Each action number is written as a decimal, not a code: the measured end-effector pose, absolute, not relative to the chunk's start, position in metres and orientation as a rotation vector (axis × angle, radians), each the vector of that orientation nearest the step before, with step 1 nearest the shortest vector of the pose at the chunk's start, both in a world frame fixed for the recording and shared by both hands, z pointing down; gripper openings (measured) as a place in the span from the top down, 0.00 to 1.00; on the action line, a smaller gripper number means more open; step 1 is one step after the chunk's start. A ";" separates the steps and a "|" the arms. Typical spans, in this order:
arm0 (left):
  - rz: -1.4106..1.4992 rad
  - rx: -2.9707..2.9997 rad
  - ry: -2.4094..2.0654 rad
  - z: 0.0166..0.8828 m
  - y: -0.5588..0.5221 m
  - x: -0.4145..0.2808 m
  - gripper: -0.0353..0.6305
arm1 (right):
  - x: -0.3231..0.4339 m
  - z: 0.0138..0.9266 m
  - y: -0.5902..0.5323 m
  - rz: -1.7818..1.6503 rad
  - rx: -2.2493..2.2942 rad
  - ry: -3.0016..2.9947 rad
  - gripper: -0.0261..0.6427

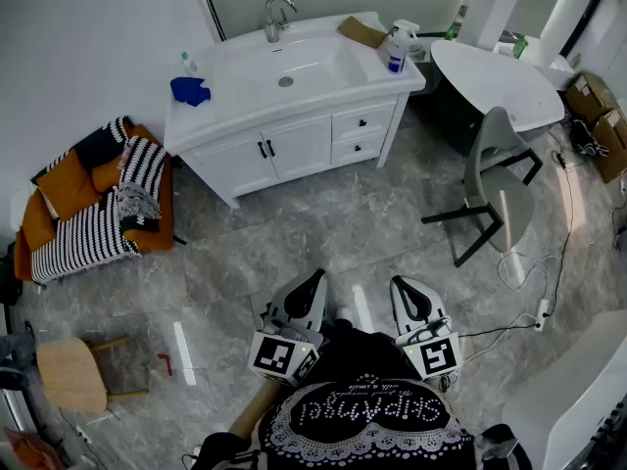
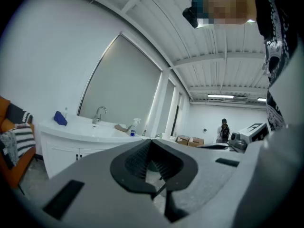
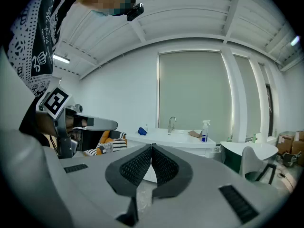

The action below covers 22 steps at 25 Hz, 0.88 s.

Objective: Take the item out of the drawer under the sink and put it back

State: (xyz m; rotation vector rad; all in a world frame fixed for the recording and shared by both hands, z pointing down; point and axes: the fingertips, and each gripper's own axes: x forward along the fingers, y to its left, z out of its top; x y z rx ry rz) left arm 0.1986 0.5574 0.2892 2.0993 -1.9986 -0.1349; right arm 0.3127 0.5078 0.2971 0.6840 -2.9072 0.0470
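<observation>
Drawers (image 1: 361, 123) under the sink (image 1: 257, 70), two counted, are seen closed, contents hidden, while left gripper (image 1: 312, 278) and right gripper (image 1: 406, 284) are pressed together, empty.

Grey grippers (image 1: 313, 275) (image 1: 400, 282), black top (image 1: 362, 414), perhaps lace-trimmed

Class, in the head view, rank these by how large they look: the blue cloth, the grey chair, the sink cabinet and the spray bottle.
1. sink cabinet
2. grey chair
3. blue cloth and spray bottle look about alike; left unranked.
</observation>
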 end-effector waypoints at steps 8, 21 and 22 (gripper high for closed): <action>-0.124 2.088 -2.032 0.280 0.556 0.207 0.94 | 0.322 0.300 0.512 0.029 0.658 -2.918 0.93; -0.077 2.055 -2.125 0.271 0.558 0.198 0.94 | 0.341 0.305 0.511 0.072 0.650 -2.936 0.93; -0.079 2.053 -2.121 0.271 0.557 0.199 0.94 | 0.342 0.304 0.510 0.083 0.652 -2.946 0.93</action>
